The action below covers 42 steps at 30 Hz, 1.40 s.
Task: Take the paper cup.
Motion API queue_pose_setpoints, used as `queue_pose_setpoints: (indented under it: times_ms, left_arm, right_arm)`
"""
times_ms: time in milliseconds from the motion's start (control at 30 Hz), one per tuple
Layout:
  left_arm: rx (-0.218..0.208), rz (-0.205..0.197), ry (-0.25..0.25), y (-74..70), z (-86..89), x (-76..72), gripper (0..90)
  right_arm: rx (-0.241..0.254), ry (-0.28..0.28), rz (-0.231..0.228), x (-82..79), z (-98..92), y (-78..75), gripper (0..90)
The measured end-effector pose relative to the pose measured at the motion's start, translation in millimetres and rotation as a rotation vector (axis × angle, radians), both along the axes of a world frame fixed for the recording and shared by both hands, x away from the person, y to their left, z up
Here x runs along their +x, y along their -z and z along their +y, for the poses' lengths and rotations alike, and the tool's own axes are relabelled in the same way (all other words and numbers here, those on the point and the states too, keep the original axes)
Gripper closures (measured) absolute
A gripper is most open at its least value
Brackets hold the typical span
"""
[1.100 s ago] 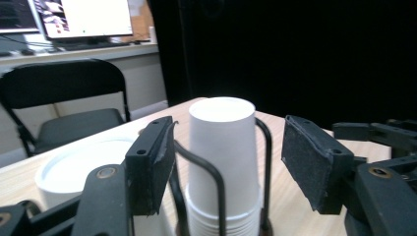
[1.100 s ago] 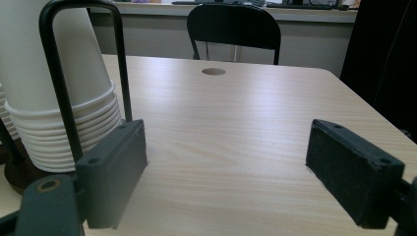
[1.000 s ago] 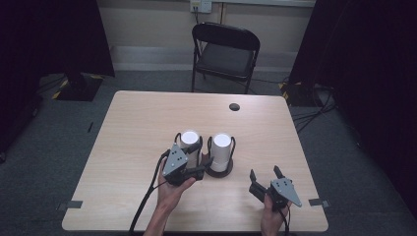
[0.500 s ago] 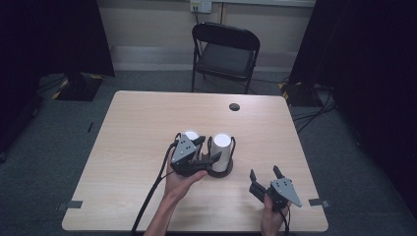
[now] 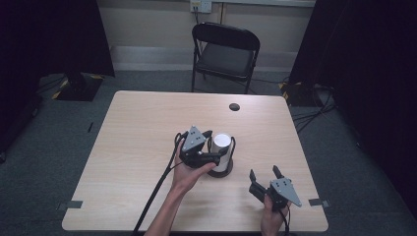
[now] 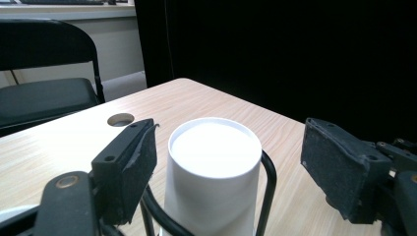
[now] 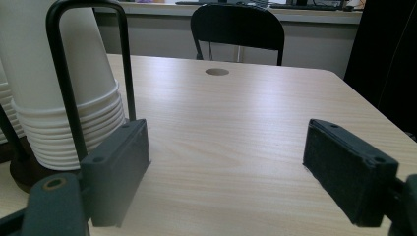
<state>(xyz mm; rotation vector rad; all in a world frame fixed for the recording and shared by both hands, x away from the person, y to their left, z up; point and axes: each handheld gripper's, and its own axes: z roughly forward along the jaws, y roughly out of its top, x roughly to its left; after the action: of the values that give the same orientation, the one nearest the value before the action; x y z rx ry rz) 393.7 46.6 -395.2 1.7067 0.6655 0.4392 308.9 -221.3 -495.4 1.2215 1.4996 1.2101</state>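
The left gripper [image 5: 212,156] has slid right since a second ago, covering the left cup stack it stood beside, and its jaws have just been opening; they now stand wide around the cups [image 6: 214,167], pads clear. That stack stands upright, base up (rims down), in its wire holder [image 5: 231,147] near the table's [image 5: 137,142] middle. The right gripper [image 5: 265,173] rests open, empty.

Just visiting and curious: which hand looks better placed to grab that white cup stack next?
Probably the left. Its tongs, whose jaws have just been opening, straddle the top of the cup stack without pressing it. The right tongs sit open nearer the table's edge, apart from the stack.
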Motion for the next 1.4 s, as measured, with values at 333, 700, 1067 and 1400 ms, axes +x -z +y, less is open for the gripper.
queue_pose_setpoints:
  times_ms: [333,700,1067,1400]
  left_arm:
    - [0.029,0.01,-0.001,-3.8,-11.7,9.5,21.9]
    - [0.053,0.025,-0.001,2.7,-13.4,17.0,23.5]
    - [0.098,0.021,0.006,5.0,-21.1,21.3,29.0]
    - [0.122,0.017,-0.005,7.2,-23.0,25.5,35.6]
  right_arm:
    - [0.003,-0.001,-0.005,-0.6,-0.3,0.1,16.9]
    - [0.0,-0.005,-0.003,-0.3,-0.1,0.1,16.9]
    - [0.002,-0.004,-0.006,-0.3,-0.4,0.2,16.9]
    - [0.003,-0.006,-0.009,-0.6,-0.4,0.2,16.9]
